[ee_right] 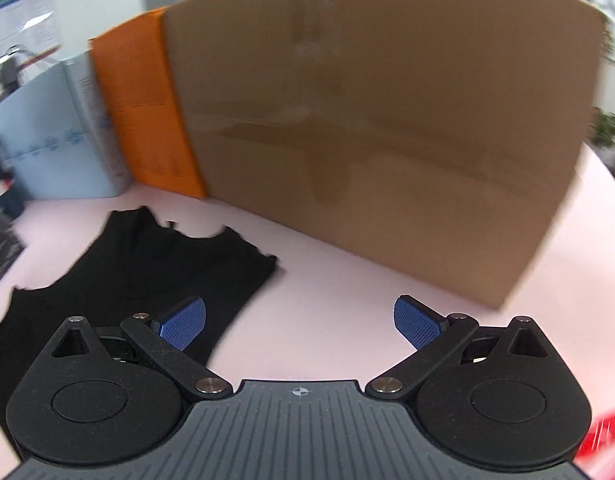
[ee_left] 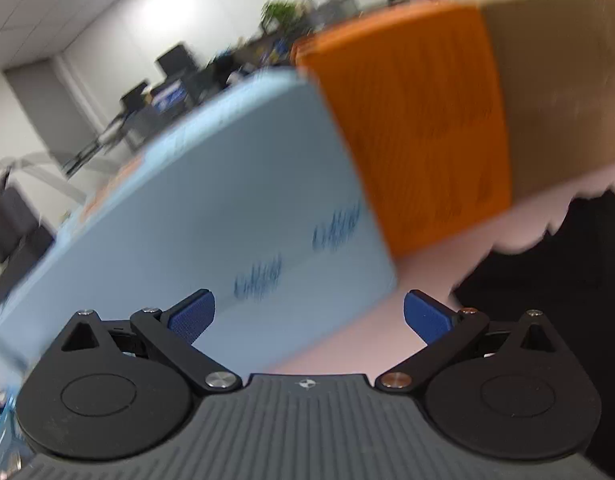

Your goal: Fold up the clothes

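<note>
Left wrist view: your left gripper [ee_left: 309, 316] hangs tilted over the pale pink tabletop [ee_left: 347, 344], jaws spread wide and empty. Dark blue print on the light blue box [ee_left: 227, 208] ahead is too blurred to read. The black sleeveless garment [ee_left: 555, 280] lies off to the right, clear of your blue fingertip pads [ee_left: 425, 317].

Right wrist view: your right gripper [ee_right: 299, 322] sits level, jaws wide, gripping nothing. The garment lies flat at lower left, passing under the left pad [ee_right: 183, 322]. An orange box [ee_right: 143, 108] with illegible lettering stands beside a large brown cardboard box [ee_right: 387, 120].
</note>
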`<state>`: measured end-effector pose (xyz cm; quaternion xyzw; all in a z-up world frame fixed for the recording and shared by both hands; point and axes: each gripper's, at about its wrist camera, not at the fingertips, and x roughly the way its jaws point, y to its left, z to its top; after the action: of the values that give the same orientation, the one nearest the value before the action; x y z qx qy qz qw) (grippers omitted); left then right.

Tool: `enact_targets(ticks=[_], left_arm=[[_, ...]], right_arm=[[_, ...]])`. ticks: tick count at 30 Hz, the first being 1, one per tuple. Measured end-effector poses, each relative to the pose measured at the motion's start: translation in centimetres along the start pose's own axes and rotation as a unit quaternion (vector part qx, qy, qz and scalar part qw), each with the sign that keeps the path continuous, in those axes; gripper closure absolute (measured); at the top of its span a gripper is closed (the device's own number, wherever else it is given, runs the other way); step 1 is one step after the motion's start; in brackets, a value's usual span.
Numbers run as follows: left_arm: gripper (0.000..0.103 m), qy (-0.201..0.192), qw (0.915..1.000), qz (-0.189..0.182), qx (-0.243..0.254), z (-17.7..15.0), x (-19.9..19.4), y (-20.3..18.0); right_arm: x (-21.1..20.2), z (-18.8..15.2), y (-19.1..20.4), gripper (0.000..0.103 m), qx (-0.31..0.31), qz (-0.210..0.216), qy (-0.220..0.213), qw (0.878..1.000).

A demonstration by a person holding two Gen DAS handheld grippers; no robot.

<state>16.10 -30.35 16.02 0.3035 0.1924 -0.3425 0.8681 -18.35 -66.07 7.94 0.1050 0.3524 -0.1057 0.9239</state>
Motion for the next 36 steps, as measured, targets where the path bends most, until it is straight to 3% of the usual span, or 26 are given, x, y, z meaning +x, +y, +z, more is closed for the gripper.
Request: enact_targets(ticks=[3, 5, 8, 10, 13, 17, 19, 21, 22, 24, 31, 35, 36], left_arm=[[0.001, -0.054, 0.9961, -0.053, -0.046, 3.5, -1.7, 1.6], [0.001, -0.079, 0.9879, -0.102, -0.087, 4.5, -2.5, 2.6], [0.001, -0.063, 0.9771, -0.170, -0.111, 3.7, -1.3, 2.1], [0.001, -0.028, 0.9755, -0.189, -0.109, 2.1, 0.8, 0.7], [0.001, 0.030, 0.9735, -0.199, -0.109, -0.6, 5.3, -1.8], [0.009, 0.057, 0.9701, -0.203, -0.120, -2.9, 10.5, -4.0], [0.017, 0.066, 0.9678, -0.209, -0.124, -3.8, 12.9, -4.8], [0.026, 0.071, 0.9659, -0.214, -0.128, -4.4, 14.8, -5.7], [0.033, 0.070, 0.9652, -0.216, -0.129, -4.7, 15.6, -6.2], [0.037, 0.066, 0.9642, -0.222, -0.129, -5.0, 16.9, -7.0], [0.038, 0.045, 0.9638, -0.239, -0.108, -5.0, 19.5, -9.1], [0.038, 0.043, 0.9690, -0.232, -0.071, -4.6, 19.9, -10.1], [0.045, 0.045, 0.9705, -0.230, -0.057, -4.6, 20.0, -10.6]], right_arm=[[-0.7, 4.1, -0.1, 0.001, -0.015, 0.066, -0.004, 0.998], [-1.1, 6.4, -0.1, 0.000, -0.002, 0.117, -0.021, 0.993], [-0.5, 7.5, -0.4, 0.000, 0.039, 0.183, -0.048, 0.981], [1.5, 6.3, -0.4, 0.000, 0.063, 0.184, -0.053, 0.979], [5.2, 3.5, -0.4, 0.000, 0.076, 0.172, -0.026, 0.982], [9.4, 1.6, -1.0, 0.004, 0.076, 0.162, -0.003, 0.984], [11.2, 1.0, -1.5, 0.012, 0.072, 0.157, 0.002, 0.985], [12.7, 0.5, -2.0, 0.031, 0.073, 0.149, 0.008, 0.986], [13.3, 0.1, -2.2, 0.035, 0.073, 0.145, 0.009, 0.987], [14.5, -0.4, -2.5, 0.046, 0.070, 0.149, 0.009, 0.986], [17.1, -0.6, -2.4, 0.058, 0.053, 0.153, 0.004, 0.987], [17.4, -0.3, -2.0, 0.065, 0.012, 0.144, 0.000, 0.990], [17.4, -0.2, -1.6, 0.068, -0.011, 0.136, 0.001, 0.991]])
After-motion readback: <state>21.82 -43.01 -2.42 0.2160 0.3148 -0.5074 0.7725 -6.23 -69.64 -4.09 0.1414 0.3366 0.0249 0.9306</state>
